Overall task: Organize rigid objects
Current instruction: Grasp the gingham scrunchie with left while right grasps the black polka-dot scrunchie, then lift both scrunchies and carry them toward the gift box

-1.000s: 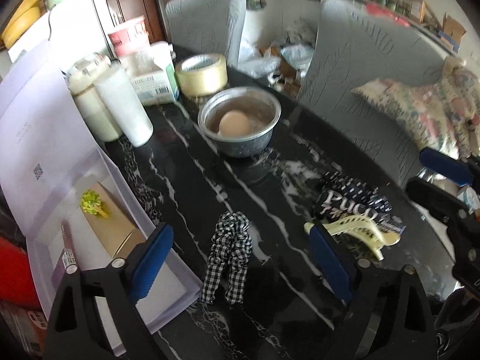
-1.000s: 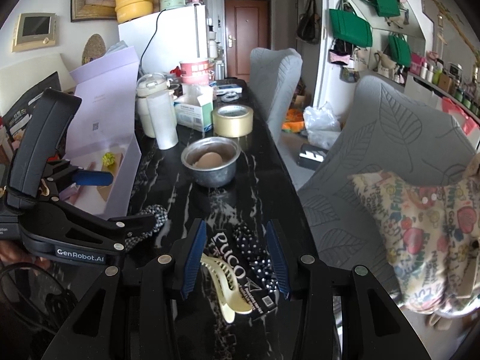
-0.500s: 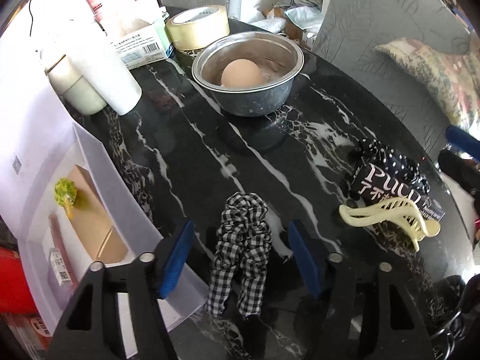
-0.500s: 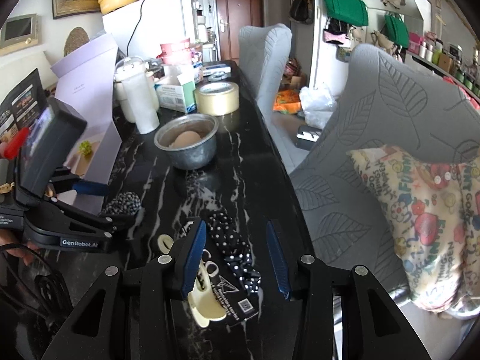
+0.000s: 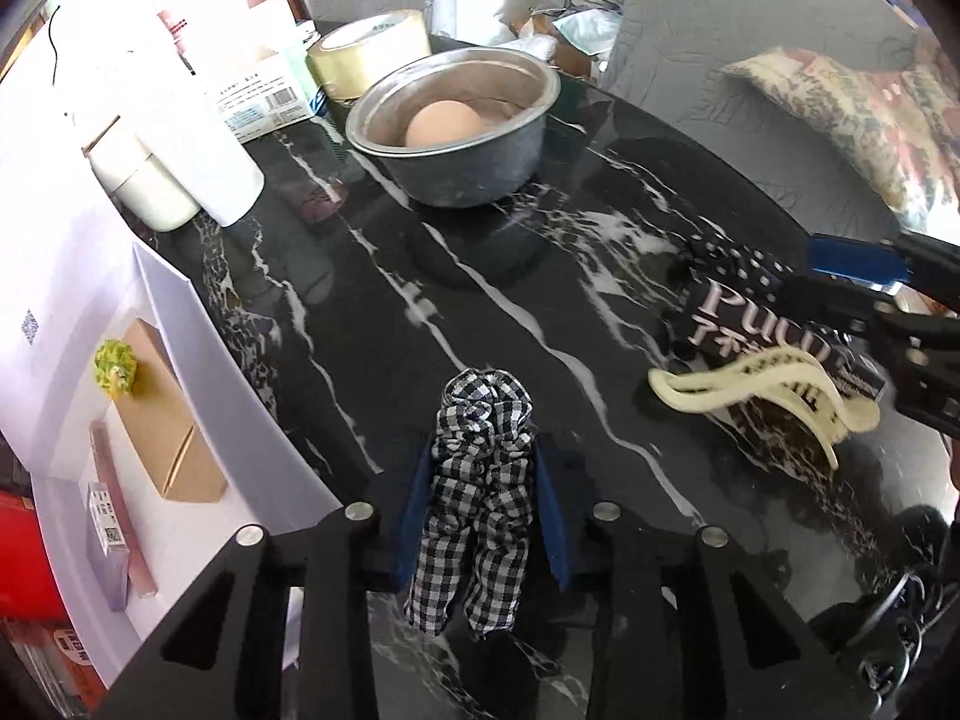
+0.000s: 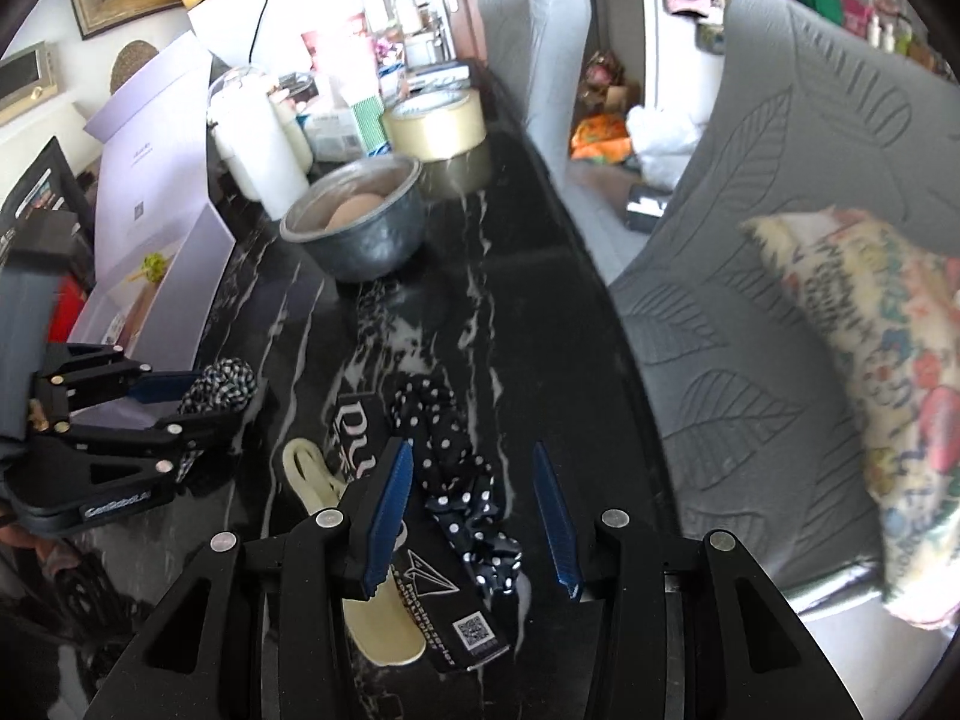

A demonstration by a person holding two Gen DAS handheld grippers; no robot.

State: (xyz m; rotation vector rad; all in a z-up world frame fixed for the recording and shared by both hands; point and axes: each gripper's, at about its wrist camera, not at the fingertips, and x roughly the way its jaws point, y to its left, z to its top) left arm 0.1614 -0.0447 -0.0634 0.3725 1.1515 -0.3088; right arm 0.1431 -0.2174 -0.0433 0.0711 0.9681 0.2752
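My left gripper is shut on a black-and-white checked scrunchie on the black marble table; it also shows in the right wrist view. My right gripper is open, its jaws either side of a navy polka-dot scrunchie on its black card. A cream hair claw clip lies just left of it, also seen in the left wrist view.
An open white box with a tan packet stands at the left table edge. A steel bowl with an egg, a tape roll, white cups and cartons stand further back. Grey chairs line the right side.
My left gripper moved forward and closed on the checked scrunchie. My right gripper moved forward and down over the polka-dot scrunchie, still open.
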